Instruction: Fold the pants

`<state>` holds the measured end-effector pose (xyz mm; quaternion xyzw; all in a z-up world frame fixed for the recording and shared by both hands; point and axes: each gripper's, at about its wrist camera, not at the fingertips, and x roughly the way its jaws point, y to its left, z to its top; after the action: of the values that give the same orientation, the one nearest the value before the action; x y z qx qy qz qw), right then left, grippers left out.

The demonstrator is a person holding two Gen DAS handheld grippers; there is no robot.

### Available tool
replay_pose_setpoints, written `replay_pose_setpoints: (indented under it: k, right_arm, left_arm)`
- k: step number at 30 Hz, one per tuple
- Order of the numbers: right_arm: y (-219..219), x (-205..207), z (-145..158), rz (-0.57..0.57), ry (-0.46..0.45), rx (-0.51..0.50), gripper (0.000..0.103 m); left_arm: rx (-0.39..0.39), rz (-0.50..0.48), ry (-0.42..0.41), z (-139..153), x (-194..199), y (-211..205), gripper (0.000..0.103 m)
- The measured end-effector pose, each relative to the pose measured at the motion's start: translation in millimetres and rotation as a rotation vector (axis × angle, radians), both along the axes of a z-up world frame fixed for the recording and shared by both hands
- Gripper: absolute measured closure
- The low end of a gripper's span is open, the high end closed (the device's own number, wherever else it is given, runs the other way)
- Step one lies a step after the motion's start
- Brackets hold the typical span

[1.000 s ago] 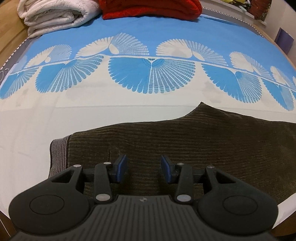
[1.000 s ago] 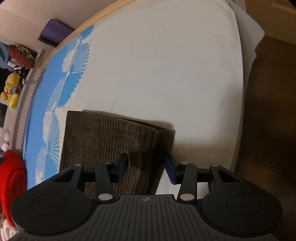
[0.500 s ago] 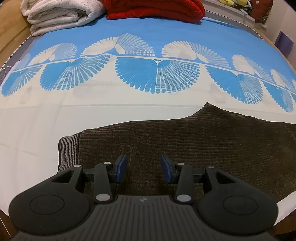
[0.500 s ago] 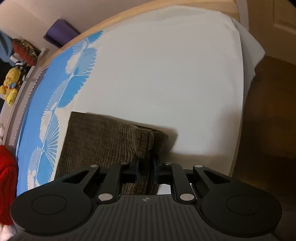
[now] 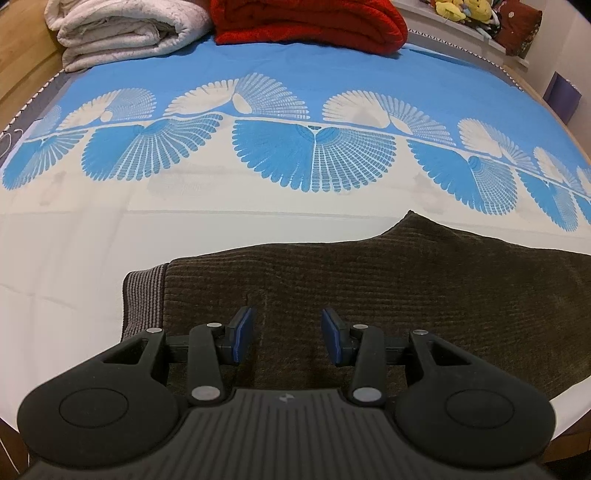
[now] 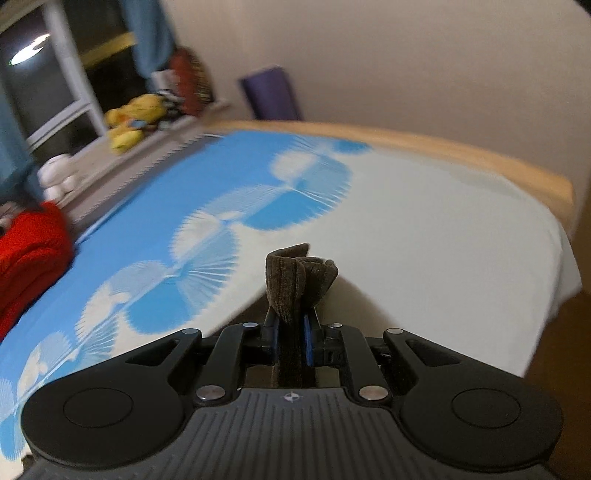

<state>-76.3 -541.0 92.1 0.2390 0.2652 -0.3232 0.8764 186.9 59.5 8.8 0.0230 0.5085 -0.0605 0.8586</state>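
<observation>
Brown corduroy pants (image 5: 388, 288) lie flat across the near part of the bed, their striped grey waistband (image 5: 144, 299) at the left end. My left gripper (image 5: 288, 334) hovers over the waist area, open, with nothing pinched between its blue pads. In the right wrist view my right gripper (image 6: 290, 334) is shut on a bunched end of the pants (image 6: 299, 280), which sticks up above the pads, lifted off the bed. The rest of the pants is hidden below that gripper.
The bed (image 5: 110, 229) carries a blue and white fan-patterned sheet. A folded white blanket (image 5: 125, 29) and a red blanket (image 5: 310, 22) lie at the far end. Plush toys (image 6: 133, 122) sit on a ledge. The wooden bed edge (image 6: 480, 162) runs along the right.
My right gripper shut on the pants' leg end, then lifted it off the bed while rolling, so its view swung up toward the wall. The left gripper stayed open and drifted slightly.
</observation>
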Motion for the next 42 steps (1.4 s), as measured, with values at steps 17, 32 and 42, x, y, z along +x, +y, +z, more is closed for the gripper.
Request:
replay_pose_setpoints:
  k: [17, 32, 42]
  right_arm:
    - [380.4, 71.2, -27.2, 1.064, 0.028, -0.555, 0.090]
    - [462.8, -16.0, -100.4, 1.819, 0.270, -0.796, 0.103]
    - [430.8, 18.2, -80.7, 1.403, 0.202, -0.681, 0.051]
  left_arm:
    - [0.000, 0.052, -0.001, 1.9, -6.7, 31.6, 0.057]
    - [-0.055, 0.006, 0.010, 1.8, 2.6, 11.8, 0.057]
    - [-0.082, -0.053, 0.039, -4.7, 6.8, -29.6, 0.057]
